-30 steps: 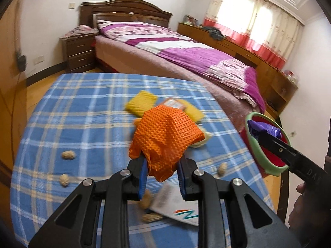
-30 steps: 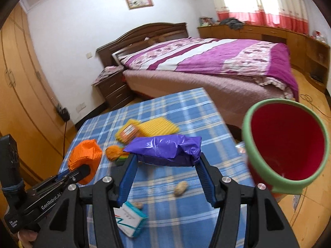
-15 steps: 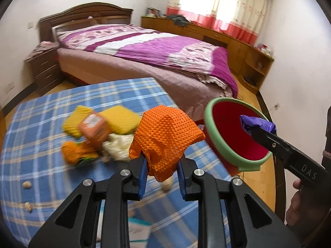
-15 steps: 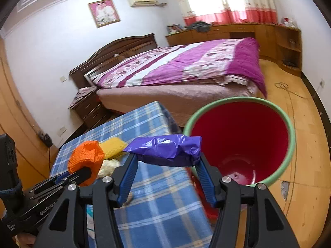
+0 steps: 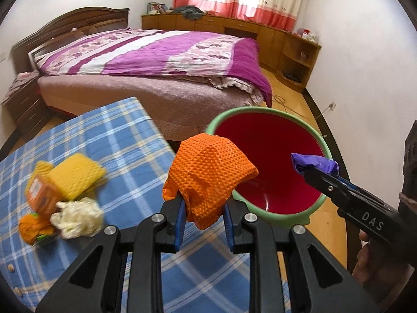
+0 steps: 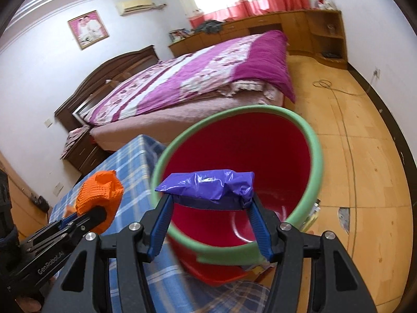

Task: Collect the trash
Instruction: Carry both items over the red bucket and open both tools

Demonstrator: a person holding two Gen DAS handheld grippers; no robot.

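Purple wrapper (image 6: 208, 186) lies crosswise, clamped endwise in the right gripper (image 6: 209, 217); left gripper (image 5: 203, 220) pinches upright orange mesh (image 5: 208, 172).

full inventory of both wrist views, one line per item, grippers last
mesh cloth: 1, orange, clamped in left gripper, at the bin's near rim
wrapper: 1, purple, held across right gripper, in front of the bin mouth
bin: 1, red with green rim, on floor beside table
table: 1, blue plaid cover
sponges: 2, yellow, on table
carton: 1, orange, blurred, against sponges
white wad: 1, on table
bed: 1, purple and pink quilt, behind table
nightstand: 1, dark wood, beside bed
cabinets: light wood, under window
left gripper: shut on mesh cloth
right gripper: shut on wrapper
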